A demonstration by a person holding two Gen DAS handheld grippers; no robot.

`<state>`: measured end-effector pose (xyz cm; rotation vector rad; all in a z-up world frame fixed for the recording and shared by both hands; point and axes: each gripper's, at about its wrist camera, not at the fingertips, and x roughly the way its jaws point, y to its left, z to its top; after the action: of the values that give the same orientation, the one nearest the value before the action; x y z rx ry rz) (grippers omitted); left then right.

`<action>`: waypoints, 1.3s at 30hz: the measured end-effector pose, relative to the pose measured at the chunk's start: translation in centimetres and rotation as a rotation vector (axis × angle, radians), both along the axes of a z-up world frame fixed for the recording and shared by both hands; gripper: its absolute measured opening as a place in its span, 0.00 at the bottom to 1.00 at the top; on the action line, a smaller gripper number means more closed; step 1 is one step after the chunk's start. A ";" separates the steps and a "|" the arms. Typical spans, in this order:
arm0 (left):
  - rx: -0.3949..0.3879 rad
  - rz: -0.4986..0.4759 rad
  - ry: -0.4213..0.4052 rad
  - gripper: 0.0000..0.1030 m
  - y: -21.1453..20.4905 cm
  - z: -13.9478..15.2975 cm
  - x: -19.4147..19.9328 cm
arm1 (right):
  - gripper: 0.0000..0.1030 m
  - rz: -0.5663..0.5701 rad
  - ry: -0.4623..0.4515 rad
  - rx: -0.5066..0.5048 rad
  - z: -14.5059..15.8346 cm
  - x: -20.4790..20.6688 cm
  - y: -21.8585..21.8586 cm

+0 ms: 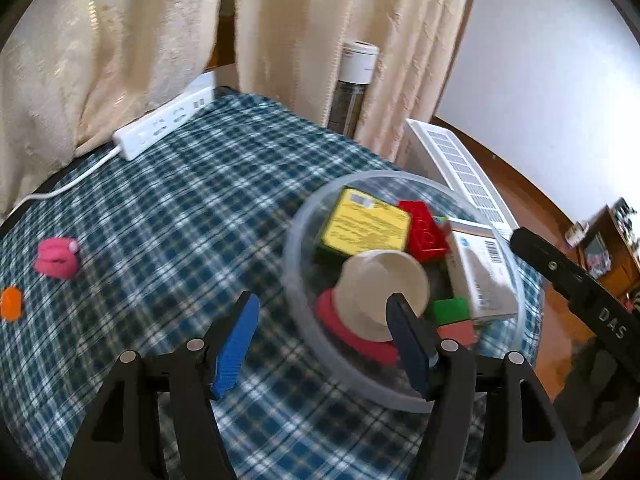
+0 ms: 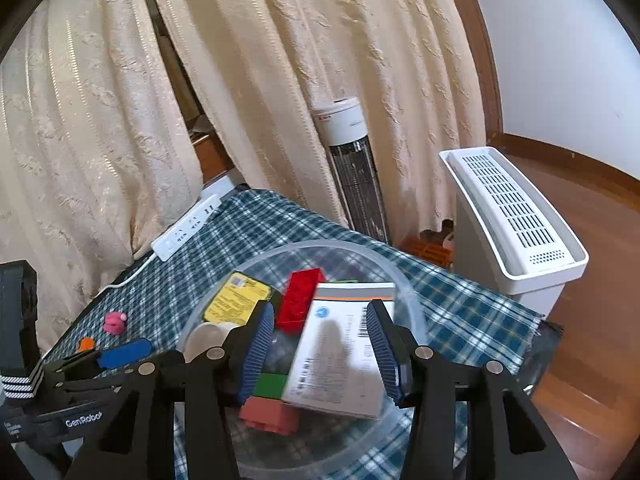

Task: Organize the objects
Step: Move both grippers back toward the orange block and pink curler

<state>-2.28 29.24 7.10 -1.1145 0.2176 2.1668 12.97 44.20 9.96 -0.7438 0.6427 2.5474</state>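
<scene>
You are partway through gathering the loose things into the clear bowl (image 1: 516, 248), which sits right of centre in the left wrist view on the checked tablecloth (image 1: 180, 208). Already inside it lie a yellow-labelled box (image 1: 366, 224), a red brick (image 1: 426, 234), a white box (image 1: 486, 276), a white cup (image 1: 380, 292) on its side, a green block (image 1: 448, 310) and a salmon block (image 1: 458, 332).

Your left gripper (image 1: 324, 350) hangs released over the bowl's near rim, nothing between its jaws. Your right gripper (image 2: 322, 350) is also slack; the white box shows between its jaws, but the pads stand clear of it.

Two things are still out, judging by the left edge of the left wrist view: a pink toy (image 1: 56, 258) and, just below it, an orange piece (image 1: 11, 303). Your next move is likely to swing the left gripper over to the pink toy and close on its soft body squarely.

Readable writing: "DAS" on the right gripper's body at the right edge of the left wrist view, "GenRobot" at lower left of the right wrist view. The box labels and barcodes are too blurred to read.
</scene>
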 end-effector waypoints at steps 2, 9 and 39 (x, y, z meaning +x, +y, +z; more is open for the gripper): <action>-0.004 0.025 0.001 0.66 -0.9 0.0 -0.4 | 0.52 0.015 0.002 0.005 0.2 -0.4 -0.6; -0.009 0.109 0.010 0.66 -4.5 0.1 -1.8 | 0.63 0.079 0.011 0.016 0.7 -2.0 -3.4; -0.027 0.503 0.035 0.68 -21.4 0.4 -8.8 | 0.76 0.420 -0.070 0.072 0.5 -12.4 -16.4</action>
<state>-11.09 7.85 7.51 -1.2468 -0.0247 2.6294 0.60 27.78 10.51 -1.0287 0.4010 2.8848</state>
